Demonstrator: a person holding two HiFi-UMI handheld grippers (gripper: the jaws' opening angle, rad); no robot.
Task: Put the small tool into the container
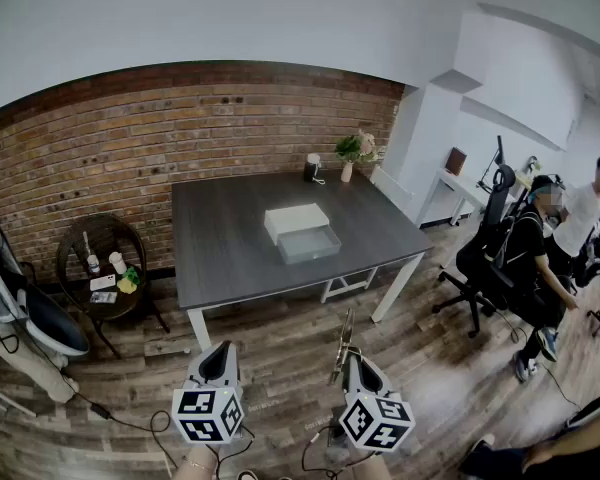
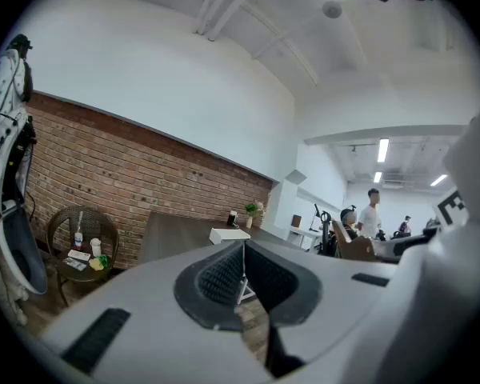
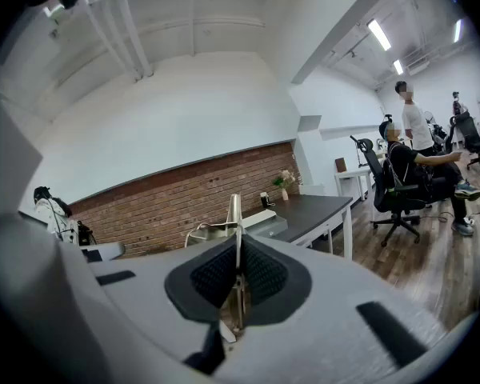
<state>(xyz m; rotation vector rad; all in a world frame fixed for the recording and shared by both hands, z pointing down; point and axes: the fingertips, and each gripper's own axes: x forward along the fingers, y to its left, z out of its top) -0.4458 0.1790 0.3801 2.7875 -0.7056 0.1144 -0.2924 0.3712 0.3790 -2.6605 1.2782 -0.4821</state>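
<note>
The container (image 1: 300, 233) is a white box with a clear drawer pulled open, standing mid-way on the dark grey table (image 1: 230, 248). It also shows far off in the left gripper view as a white box (image 2: 228, 235) and in the right gripper view (image 3: 264, 222). Both grippers hover over the wood floor, well short of the table's near edge. My right gripper (image 1: 352, 358) (image 3: 237, 250) is shut on the small tool (image 1: 343, 343), a thin metal strip (image 3: 234, 214) that sticks up past its pads. My left gripper (image 1: 218, 353) (image 2: 242, 250) is shut, with nothing in it.
A round wicker side table (image 1: 105, 268) with bottles stands left of the table. A vase of flowers (image 1: 352, 153) and a dark cup (image 1: 312, 168) sit at the table's far edge. People on office chairs (image 1: 525, 253) are at the right. Cables (image 1: 130, 423) trail across the floor.
</note>
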